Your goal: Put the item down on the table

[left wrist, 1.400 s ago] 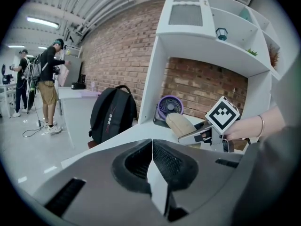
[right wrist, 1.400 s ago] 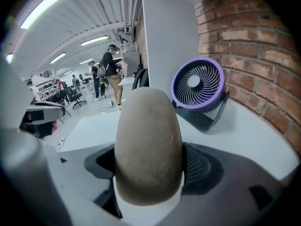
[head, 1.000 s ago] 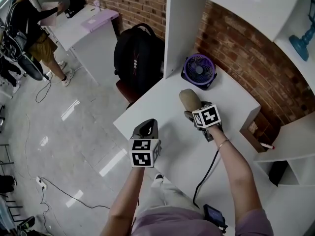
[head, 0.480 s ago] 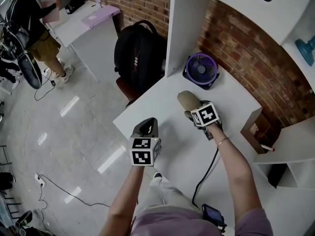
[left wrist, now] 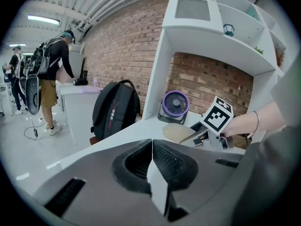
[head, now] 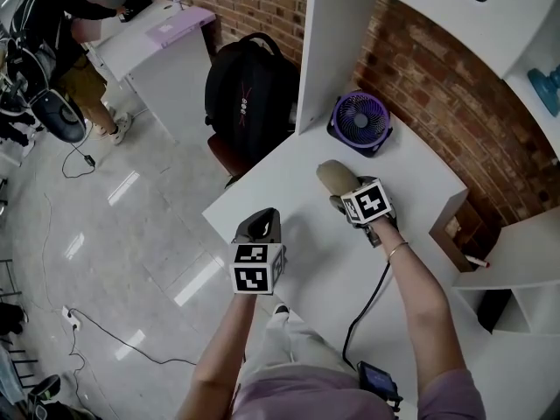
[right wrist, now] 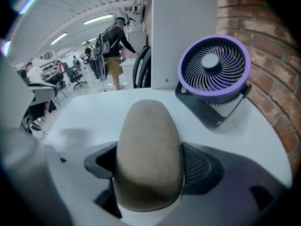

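A tan, rounded oblong item (right wrist: 148, 149) sits between the jaws of my right gripper (right wrist: 149, 166), which is shut on it. In the head view the tan item (head: 334, 176) sticks out ahead of the right gripper (head: 347, 198), just above the white table (head: 289, 182). From the left gripper view the item (left wrist: 178, 132) looks low over the tabletop. My left gripper (head: 258, 227) hovers near the table's front left edge, jaws shut with nothing in them (left wrist: 151, 160).
A purple desk fan (head: 359, 122) stands at the back of the table against the brick wall. A white upright shelf panel (head: 319, 51) rises beside it. A black backpack (head: 249, 90) rests on a chair left of the table. A black cable (head: 367, 300) trails across the table.
The right gripper with the tan item has barely shifted over the table. The left gripper holds its place. A person in the far background has moved.
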`<state>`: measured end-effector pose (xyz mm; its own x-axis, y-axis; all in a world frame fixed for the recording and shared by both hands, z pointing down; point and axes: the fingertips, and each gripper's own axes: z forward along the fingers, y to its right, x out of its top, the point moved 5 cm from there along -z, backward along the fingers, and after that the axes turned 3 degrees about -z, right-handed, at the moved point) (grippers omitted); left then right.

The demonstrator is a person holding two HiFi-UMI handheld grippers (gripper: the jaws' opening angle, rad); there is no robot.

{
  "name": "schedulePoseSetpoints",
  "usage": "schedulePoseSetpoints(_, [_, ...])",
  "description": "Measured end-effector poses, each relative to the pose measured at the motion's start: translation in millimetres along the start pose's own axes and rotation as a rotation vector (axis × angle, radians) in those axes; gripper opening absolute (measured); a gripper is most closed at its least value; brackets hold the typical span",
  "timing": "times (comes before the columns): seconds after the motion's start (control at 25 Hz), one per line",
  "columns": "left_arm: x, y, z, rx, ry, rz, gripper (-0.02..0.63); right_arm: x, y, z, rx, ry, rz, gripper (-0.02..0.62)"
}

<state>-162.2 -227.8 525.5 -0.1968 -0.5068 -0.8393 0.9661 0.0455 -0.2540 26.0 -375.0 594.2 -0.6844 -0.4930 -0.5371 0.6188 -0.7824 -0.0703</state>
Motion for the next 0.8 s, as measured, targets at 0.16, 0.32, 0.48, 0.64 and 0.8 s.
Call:
schedulePoseSetpoints(0.16, [-1, -1, -3, 0.000, -0.005, 0.002, 0.005, -1, -1, 0, -0.007, 0.017, -0.002, 0.402])
schedulePoseSetpoints(0.32, [0, -1, -5, 0.003, -0.004, 0.017, 0.005, 0, -1, -1, -0.027, 0.033, -0.014, 0.404])
schedulePoseSetpoints(0.48, [0, 0, -7, 0.004, -0.003, 0.019, 0.005, 0, 1, -2, -0.056, 0.059, -0.022, 0.422])
schedulePoseSetpoints(0.64, [1, 3, -10, -0.001, 0.003, 0.027, 0.005, 6, 0, -12, -0.046, 0.106, 0.011, 0.442])
schedulePoseSetpoints(0.8, [4, 7, -12, -0.008, 0.012, 0.031, 0.005, 14, -3, -30, -0.032, 0.161, 0.040, 0.446])
